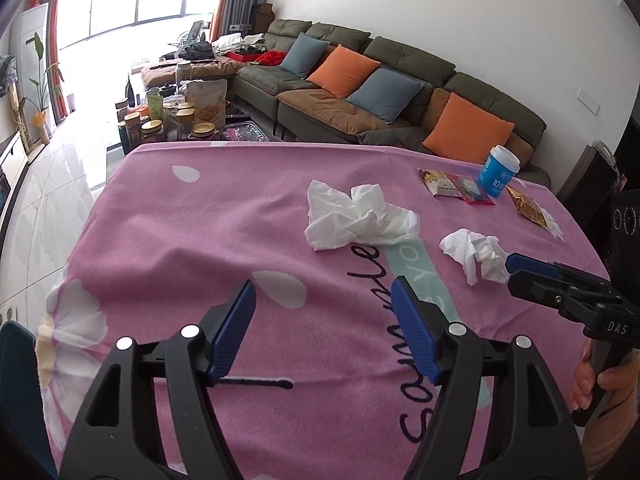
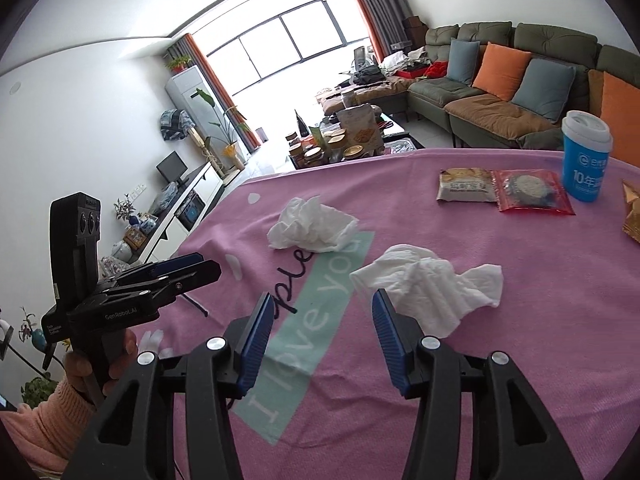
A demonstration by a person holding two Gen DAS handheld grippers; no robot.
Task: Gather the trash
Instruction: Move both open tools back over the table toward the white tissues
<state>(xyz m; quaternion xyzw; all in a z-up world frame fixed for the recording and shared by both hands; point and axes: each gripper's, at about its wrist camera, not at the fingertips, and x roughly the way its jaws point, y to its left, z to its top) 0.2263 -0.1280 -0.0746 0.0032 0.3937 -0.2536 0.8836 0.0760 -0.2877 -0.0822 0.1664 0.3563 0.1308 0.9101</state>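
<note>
Your grippers hover over a pink cloth (image 2: 500,320) with a sofa (image 2: 500,92) beyond. Left gripper (image 1: 322,312) gapes empty; right gripper (image 2: 320,330) gapes empty too, the near tissue (image 2: 432,284) touching its right finger, another tissue (image 2: 312,230) farther off.

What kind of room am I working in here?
Most likely a home living room. A long green sofa with orange and blue cushions runs along the wall, a coffee table crowded with jars sits by the big window, and the trash lies on a pink cloth-covered table.
</note>
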